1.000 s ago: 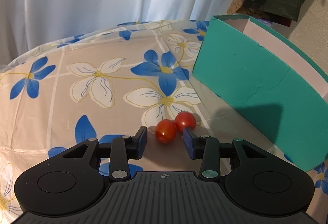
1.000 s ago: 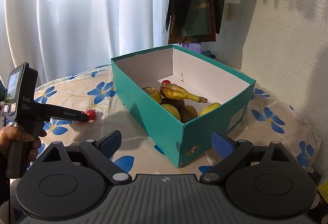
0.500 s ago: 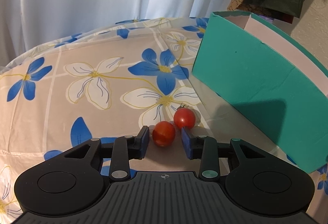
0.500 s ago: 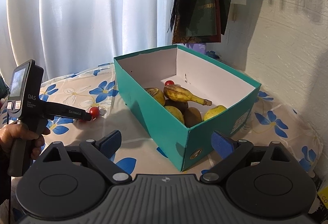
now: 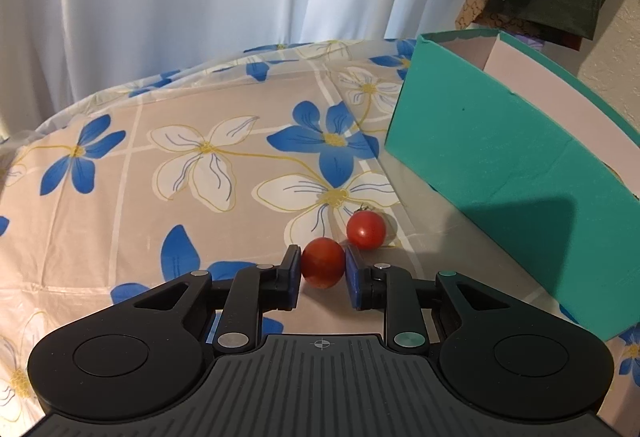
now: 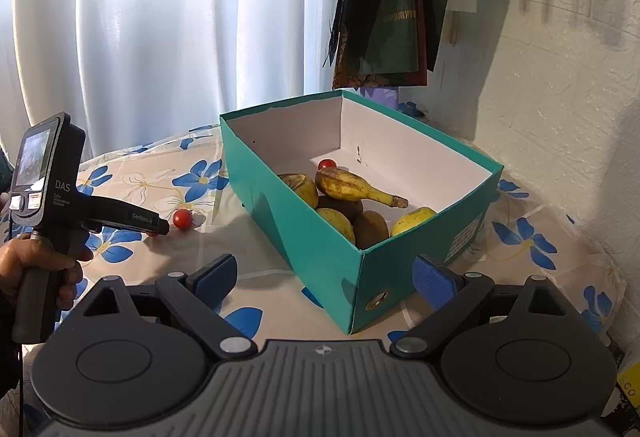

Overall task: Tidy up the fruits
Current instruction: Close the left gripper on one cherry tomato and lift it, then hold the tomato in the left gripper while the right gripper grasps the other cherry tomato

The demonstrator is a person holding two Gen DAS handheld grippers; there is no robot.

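Your left gripper clenched on one cherry tomato, jaws just closed onto it, on floral tablecloth. Second tomato just beyond, beside teal box. Box holds third tomato, three bananas, two kiwis. Your right gripper spread wide, empty.

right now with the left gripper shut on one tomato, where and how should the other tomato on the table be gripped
Grip the second tomato across its round middle, pads on opposite sides, coming from the near, open-table side. It is a small ball with its stem on top, so any wider grip would likely slip. The teal box stands beyond it, and the held tomato in the left gripper sits close beside it.
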